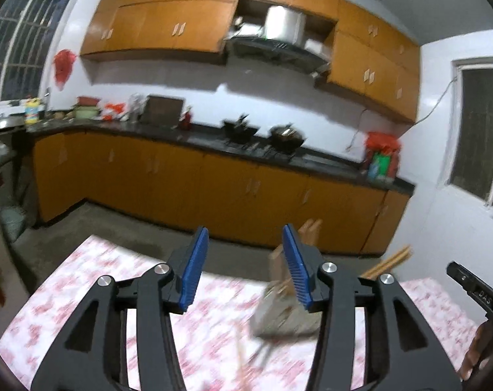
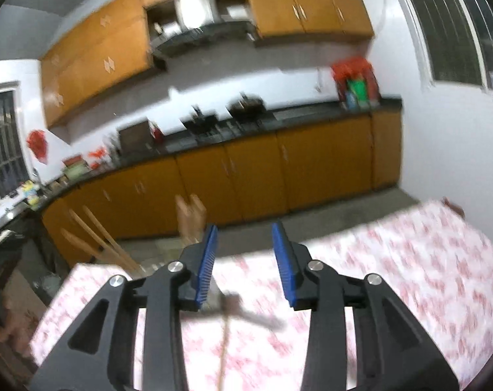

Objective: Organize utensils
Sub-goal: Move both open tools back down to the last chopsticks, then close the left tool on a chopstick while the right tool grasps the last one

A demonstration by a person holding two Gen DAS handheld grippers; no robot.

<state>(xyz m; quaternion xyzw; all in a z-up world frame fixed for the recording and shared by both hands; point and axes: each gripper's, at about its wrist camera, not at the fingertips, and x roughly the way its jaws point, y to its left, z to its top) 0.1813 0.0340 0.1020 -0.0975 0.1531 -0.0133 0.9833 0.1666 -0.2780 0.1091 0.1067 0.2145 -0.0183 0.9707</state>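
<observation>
Blue pads (image 1: 194, 270) of the left gripper (image 1: 244, 264) stood wide apart with nothing between them, and the gripper hung above a table (image 1: 116, 280) covered in a pink-flowered cloth. Just behind its right finger sat the utensil holder (image 1: 282, 312), a blurred grey container partly hidden by that finger, with chopsticks (image 1: 388, 262) leaning out of it to the right and a wooden utensil (image 1: 310, 231) rising above the fingertip. One more thin stick (image 1: 241, 361) lay on the cloth below the holder, between the two arms of the gripper.

From the right wrist, the right gripper (image 2: 244, 260) was likewise spread wide and held nothing. Chopsticks (image 2: 99, 238) slanted up to the left of its left finger, and a wooden utensil (image 2: 189, 218) stood just above that fingertip; the holder itself was mostly hidden behind the finger. A blurred grey handle (image 2: 256, 317) lay on the cloth (image 2: 425, 260) between the fingers, with a pale stick (image 2: 225, 345) running down from it toward the camera.

Beyond the table ran orange cabinets (image 1: 213, 192) under a dark counter (image 1: 181, 132), with woks (image 1: 285, 135) on the stove.
</observation>
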